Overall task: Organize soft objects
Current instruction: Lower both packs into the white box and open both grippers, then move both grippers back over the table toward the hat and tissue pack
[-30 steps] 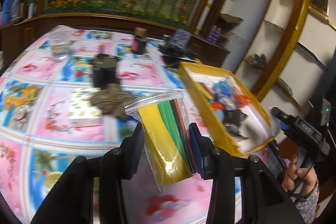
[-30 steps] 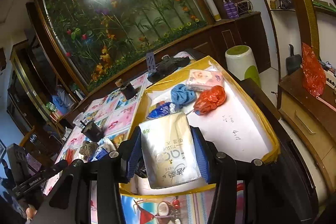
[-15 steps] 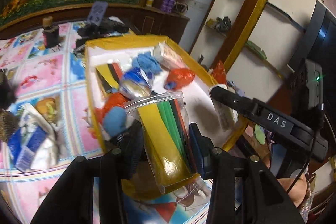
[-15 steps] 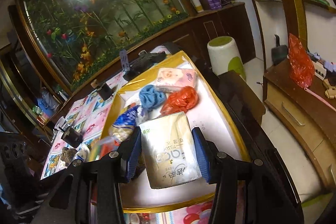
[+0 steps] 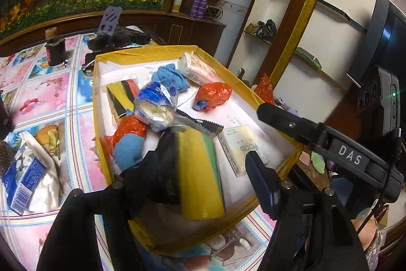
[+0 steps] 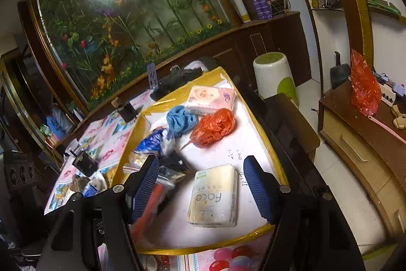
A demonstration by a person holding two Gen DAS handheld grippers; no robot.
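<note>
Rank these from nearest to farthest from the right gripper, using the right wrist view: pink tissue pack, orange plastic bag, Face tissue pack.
1. Face tissue pack: between the open fingers of the right gripper.
2. Orange plastic bag: mid-box, beyond.
3. Pink tissue pack: at the far end of the box.

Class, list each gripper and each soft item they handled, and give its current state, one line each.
Left gripper: open.
Right gripper: open.
Clear zip bag of yellow and green felt sheets: released, lying in the tray.
White "face" tissue pack: released, lying flat in the tray.
Yellow-rimmed white tray: holding the items.
</note>
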